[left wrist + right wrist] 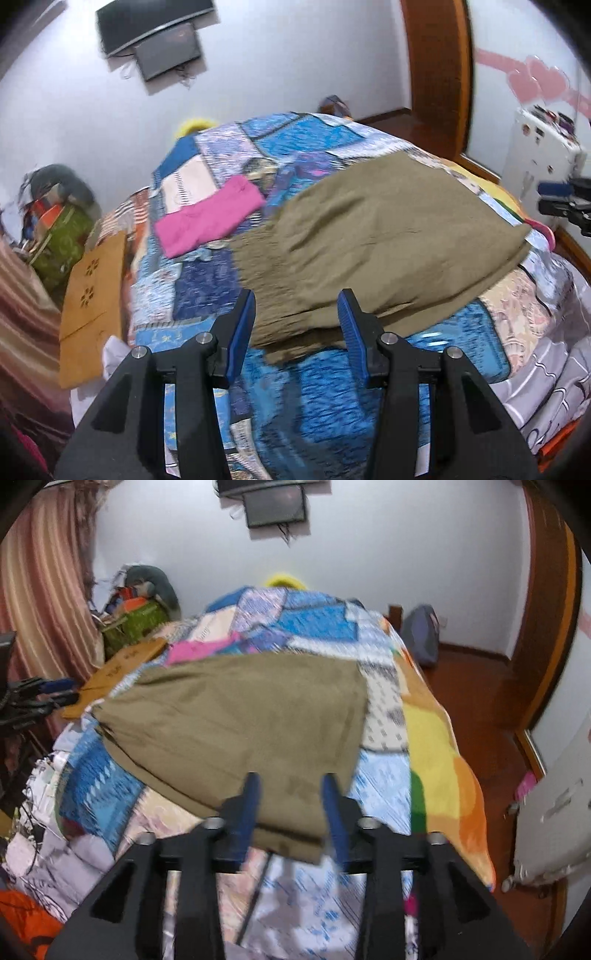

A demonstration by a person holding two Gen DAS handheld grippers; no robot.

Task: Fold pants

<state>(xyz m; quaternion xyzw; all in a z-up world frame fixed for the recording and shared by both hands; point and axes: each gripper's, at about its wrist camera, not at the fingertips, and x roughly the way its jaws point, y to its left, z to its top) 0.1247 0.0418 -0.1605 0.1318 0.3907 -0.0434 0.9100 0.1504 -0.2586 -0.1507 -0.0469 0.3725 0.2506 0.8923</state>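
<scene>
Olive-brown pants (373, 236) lie spread and doubled over on the patchwork bedspread (325, 398); they also show in the right wrist view (236, 720). My left gripper (297, 306) is open, its blue pads on either side of the pants' near ruffled waistband end, just above the cloth. My right gripper (290, 786) is open over the pants' other near end, with the fabric edge between its fingers. Neither holds cloth. The right gripper shows at the far right of the left wrist view (565, 201), and the left gripper at the left edge of the right wrist view (48, 694).
A folded pink garment (210, 216) lies further back on the bed. A cardboard piece (92, 306) leans at the bed's left side near a green bag (61, 240) and curtain (40, 590). A white cabinet (554, 812) and wooden floor (480, 686) are on the right.
</scene>
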